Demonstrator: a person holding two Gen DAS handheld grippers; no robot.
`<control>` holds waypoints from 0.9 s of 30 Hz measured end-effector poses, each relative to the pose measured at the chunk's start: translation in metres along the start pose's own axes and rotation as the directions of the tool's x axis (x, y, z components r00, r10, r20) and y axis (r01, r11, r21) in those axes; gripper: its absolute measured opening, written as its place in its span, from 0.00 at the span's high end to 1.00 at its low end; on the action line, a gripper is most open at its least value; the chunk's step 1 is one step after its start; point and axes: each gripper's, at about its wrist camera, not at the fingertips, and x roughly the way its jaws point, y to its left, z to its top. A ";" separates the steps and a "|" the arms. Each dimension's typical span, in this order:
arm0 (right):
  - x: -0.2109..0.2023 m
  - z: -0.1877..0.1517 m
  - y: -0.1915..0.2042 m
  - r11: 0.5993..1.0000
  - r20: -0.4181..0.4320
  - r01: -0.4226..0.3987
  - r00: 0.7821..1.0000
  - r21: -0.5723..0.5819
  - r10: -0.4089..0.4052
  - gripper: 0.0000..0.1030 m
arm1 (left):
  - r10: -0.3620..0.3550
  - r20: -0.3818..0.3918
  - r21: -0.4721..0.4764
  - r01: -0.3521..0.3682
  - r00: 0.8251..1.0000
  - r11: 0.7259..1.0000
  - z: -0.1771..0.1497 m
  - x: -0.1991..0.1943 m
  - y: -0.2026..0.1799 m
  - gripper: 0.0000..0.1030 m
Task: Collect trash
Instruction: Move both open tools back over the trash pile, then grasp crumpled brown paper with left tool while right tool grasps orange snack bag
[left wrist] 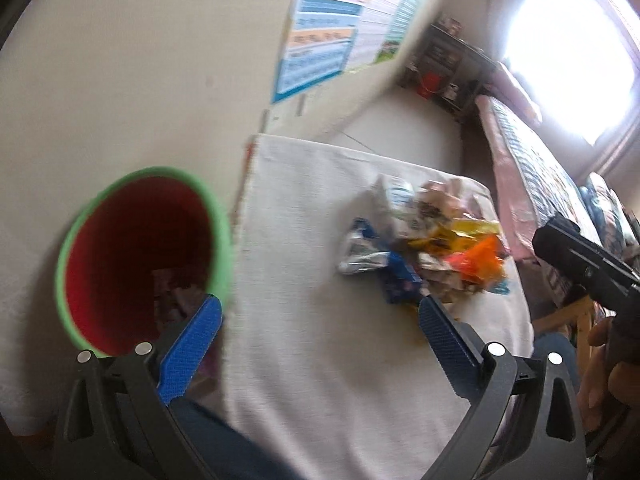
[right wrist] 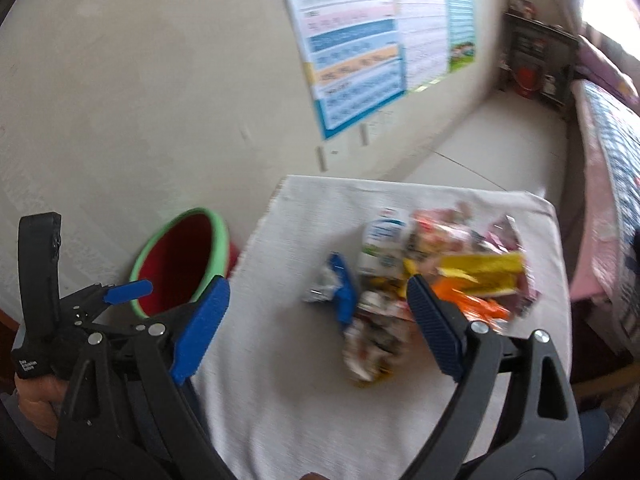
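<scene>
A pile of crumpled wrappers [left wrist: 432, 240] in blue, silver, yellow and orange lies on a white cloth-covered table [left wrist: 320, 360]; it also shows in the right wrist view [right wrist: 420, 276]. A red bin with a green rim [left wrist: 140, 260] stands left of the table by the wall, with some trash inside; it shows in the right wrist view too [right wrist: 184, 260]. My left gripper [left wrist: 320, 308] is open and empty, between bin and pile. My right gripper [right wrist: 316, 292] is open and empty, just short of the pile. The left gripper [right wrist: 128, 292] appears in the right wrist view.
A beige wall with posters [right wrist: 360, 40] runs behind the table. A bed with pink and patterned covers [left wrist: 540, 168] lies to the right. A dark shelf [left wrist: 444, 64] stands in the far corner under a bright window. The right gripper's body [left wrist: 580, 260] shows at right.
</scene>
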 end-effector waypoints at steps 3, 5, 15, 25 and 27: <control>-0.012 -0.009 -0.027 0.999 0.005 0.033 0.999 0.033 -0.033 0.14 | -0.021 -0.011 0.036 0.022 1.000 0.999 0.002 0.009 -0.027 0.08; -0.017 -0.013 -0.047 0.997 0.003 0.056 0.998 0.059 -0.057 0.14 | -0.039 -0.022 0.055 0.040 0.999 0.998 0.003 0.017 -0.046 0.08; -0.023 -0.037 -0.113 0.982 -0.048 0.133 0.991 0.133 -0.127 0.14 | -0.045 -0.084 0.105 0.053 0.995 0.993 0.005 0.050 -0.100 0.08; 0.007 -0.048 -0.122 0.984 -0.115 0.142 0.985 0.108 -0.130 0.14 | 0.005 -0.190 0.125 0.019 0.982 0.992 -0.007 0.090 -0.102 0.08; 0.016 -0.051 -0.122 0.985 -0.133 0.142 0.983 0.097 -0.129 0.14 | 0.000 -0.212 0.118 0.025 0.977 0.993 -0.011 0.098 -0.101 0.08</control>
